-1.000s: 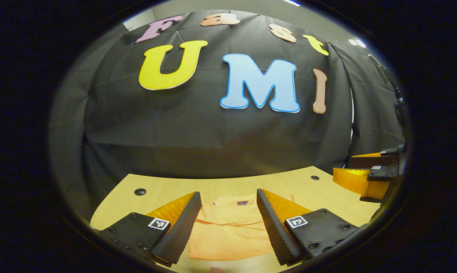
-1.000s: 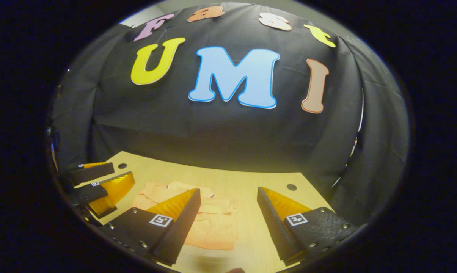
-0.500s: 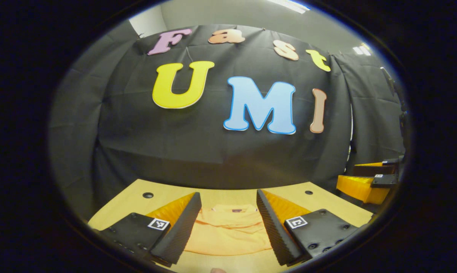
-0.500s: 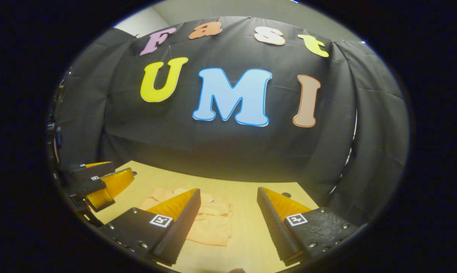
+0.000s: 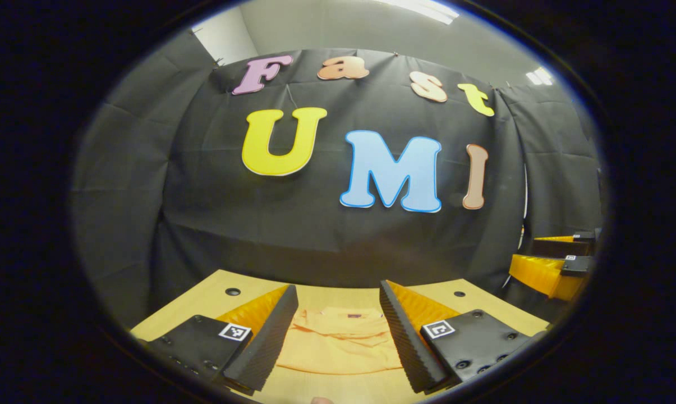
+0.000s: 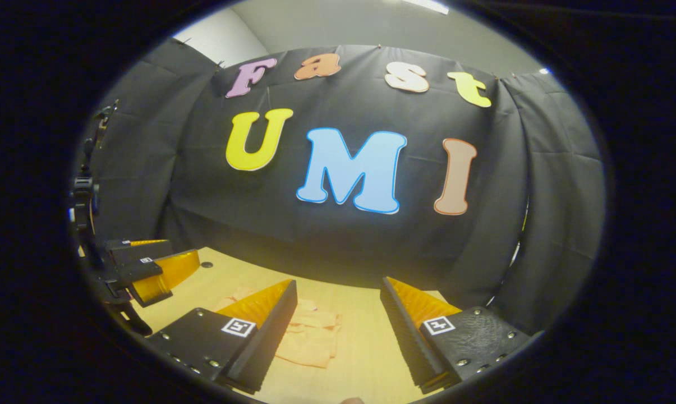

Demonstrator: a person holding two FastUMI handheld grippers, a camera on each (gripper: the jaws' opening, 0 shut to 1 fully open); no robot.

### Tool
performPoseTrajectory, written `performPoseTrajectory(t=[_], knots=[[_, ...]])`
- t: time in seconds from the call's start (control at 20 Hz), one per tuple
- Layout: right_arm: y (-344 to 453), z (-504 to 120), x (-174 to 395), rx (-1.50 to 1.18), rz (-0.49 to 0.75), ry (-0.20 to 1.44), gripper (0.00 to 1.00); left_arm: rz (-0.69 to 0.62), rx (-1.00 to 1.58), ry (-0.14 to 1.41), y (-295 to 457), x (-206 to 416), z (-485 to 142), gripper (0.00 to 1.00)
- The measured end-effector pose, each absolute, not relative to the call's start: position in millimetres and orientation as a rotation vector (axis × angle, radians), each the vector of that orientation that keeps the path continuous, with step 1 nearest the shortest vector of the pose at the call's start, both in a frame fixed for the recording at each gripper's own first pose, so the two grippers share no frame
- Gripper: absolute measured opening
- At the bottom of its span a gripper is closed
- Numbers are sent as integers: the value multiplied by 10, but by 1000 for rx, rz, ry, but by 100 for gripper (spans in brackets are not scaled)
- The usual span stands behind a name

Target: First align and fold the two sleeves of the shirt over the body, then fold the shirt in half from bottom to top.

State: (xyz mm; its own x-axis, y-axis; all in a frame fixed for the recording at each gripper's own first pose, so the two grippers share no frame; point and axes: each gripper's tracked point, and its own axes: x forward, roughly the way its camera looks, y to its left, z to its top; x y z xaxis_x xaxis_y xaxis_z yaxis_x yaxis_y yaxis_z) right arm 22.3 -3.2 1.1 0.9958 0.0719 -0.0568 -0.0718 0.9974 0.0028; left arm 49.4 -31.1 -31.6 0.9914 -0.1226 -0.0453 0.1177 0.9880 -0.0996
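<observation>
One orange shirt (image 5: 338, 345) lies folded into a compact rectangle on the wooden table (image 5: 203, 306), collar end toward the booth's back wall, near edge straight and flat. In the left gripper view it sits between the left gripper (image 5: 338, 336) fingers, seen past them, not touched. Left gripper fingers spread wide apart, nothing between them, held above the table. In the right gripper view the shirt (image 6: 309, 339) lies left of centre, partly hidden behind that gripper's left finger (image 6: 265, 331); right gripper (image 6: 338, 336) fingers also spread wide, holding nothing, over bare table (image 6: 360, 348) to the right of the shirt. Right gripper shows again at the right edge of the left gripper view (image 5: 556, 266), well apart from the shirt; left gripper shows at the left edge of the right gripper view (image 6: 147, 269). Small round holes in the table near its far corners (image 5: 232, 292)
</observation>
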Motion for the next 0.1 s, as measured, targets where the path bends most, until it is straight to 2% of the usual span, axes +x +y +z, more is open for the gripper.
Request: performPoseTrajectory(t=[0.1], knots=[[40, 40, 201, 1, 78, 54, 93, -120, -81, 43, -280, 465, -252, 94]])
